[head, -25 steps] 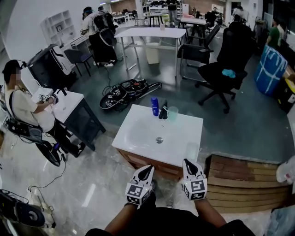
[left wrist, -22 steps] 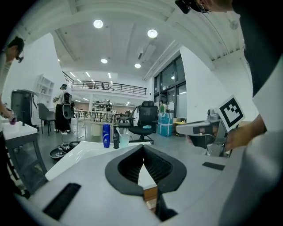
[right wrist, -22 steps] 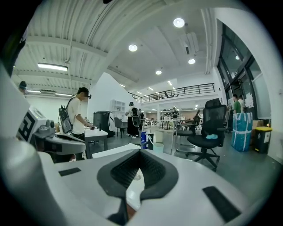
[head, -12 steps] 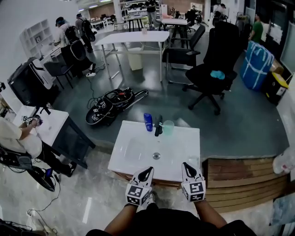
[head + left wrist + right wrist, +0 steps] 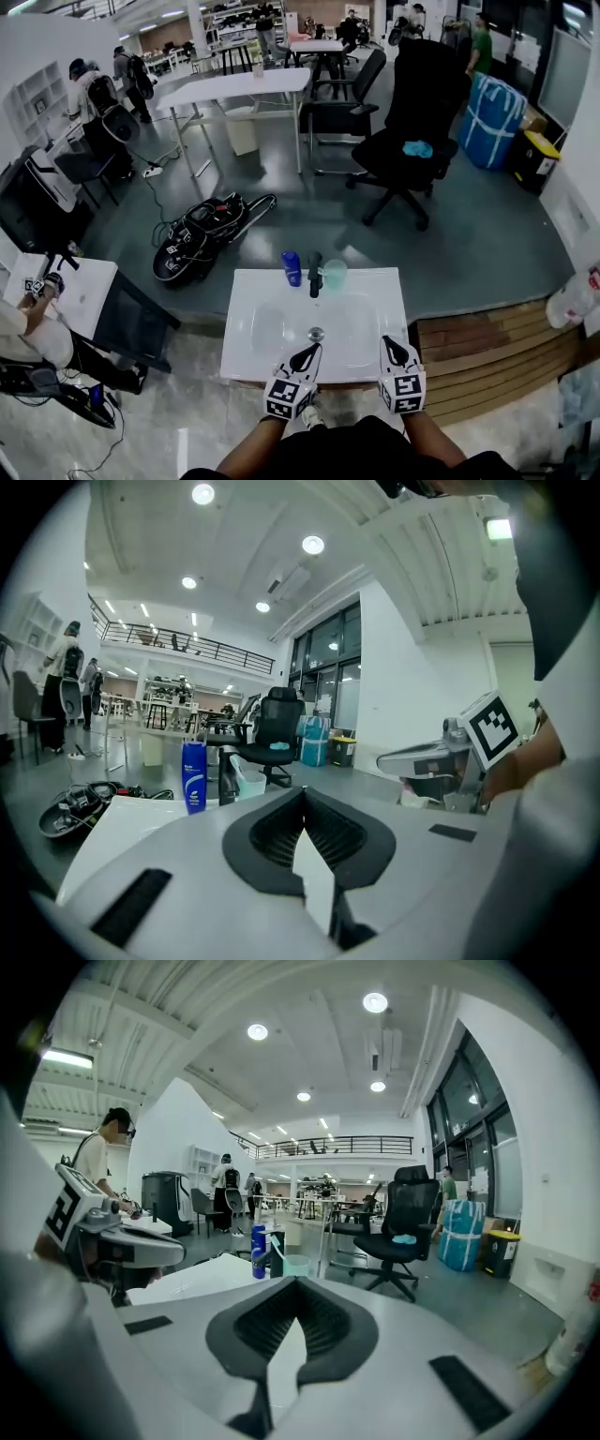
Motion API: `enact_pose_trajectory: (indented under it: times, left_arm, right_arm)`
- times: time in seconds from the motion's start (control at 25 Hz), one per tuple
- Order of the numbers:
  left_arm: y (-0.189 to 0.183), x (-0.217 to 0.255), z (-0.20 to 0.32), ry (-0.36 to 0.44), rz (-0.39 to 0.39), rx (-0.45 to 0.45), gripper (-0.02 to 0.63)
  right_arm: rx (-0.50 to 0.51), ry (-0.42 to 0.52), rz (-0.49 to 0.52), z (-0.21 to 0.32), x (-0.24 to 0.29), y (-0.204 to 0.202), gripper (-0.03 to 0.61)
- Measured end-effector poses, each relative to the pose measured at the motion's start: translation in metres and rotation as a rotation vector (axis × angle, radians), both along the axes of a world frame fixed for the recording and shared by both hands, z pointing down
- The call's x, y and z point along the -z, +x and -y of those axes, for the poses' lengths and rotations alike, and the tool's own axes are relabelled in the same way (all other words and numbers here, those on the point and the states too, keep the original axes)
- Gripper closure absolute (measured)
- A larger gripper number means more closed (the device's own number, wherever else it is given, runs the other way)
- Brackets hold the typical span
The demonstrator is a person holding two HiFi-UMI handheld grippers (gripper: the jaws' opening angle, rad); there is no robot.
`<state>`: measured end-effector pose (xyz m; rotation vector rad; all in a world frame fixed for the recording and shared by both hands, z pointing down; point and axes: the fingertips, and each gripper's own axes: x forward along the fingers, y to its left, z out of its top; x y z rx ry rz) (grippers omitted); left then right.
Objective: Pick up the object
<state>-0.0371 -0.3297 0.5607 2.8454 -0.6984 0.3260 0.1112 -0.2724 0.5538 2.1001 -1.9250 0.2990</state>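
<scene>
Approach phase; no grasp is under way. Compared with one second ago, the white bench (image 5: 246, 349) sits lower and nearer in the head view, and both tools now reach over its near edge instead of hanging short of it; the operator has closed on the work position. The left hand-held gripper (image 5: 308, 350) has its jaws together, tips meeting, with nothing between them; the right hand-held gripper (image 5: 388, 342) is in the same state, jaws closed on nothing. The two tools are held side by side, near each other but apart, both pointing across the bench, on either side of the drain (image 5: 316, 334). The task names no particular object; three candidates stand in a close row at the far edge of the bench: a blue bottle (image 5: 292, 268) on the left, a dark bottle (image 5: 315, 275) in the middle, a pale green cup (image 5: 334, 274) on the right; all are upright and well apart from both tools. Judgement: the task is at an early stage; travel across the bench remains, and the jaws of whichever tool is used must be opened before contact. Risk: the three items stand just beside one another, so an opened jaw could knock a neighbour; the cup looks light and likely to tip.
</scene>
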Motion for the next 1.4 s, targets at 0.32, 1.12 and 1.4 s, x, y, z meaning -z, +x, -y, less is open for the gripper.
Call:
enact_pose_trajectory:
  times: [0.32, 1.12, 1.4]
  left_arm:
    - [0.030, -0.009, 0.004, -0.026, -0.002, -0.032, 0.600]
    - [0.081, -0.048, -0.013, -0.094, 0.085, -0.073, 0.600]
    - [0.082, -0.064, -0.023, -0.129, 0.117, -0.066, 0.600]
  right_arm:
    - [-0.080, -0.023, 0.027, -0.011, -0.015, 0.041, 0.560]
    - [-0.155, -0.230, 0.081, -0.046, -0.097, 0.092, 0.558]
    - [-0.177, -0.327, 0.145, -0.061, -0.135, 0.093, 0.489]
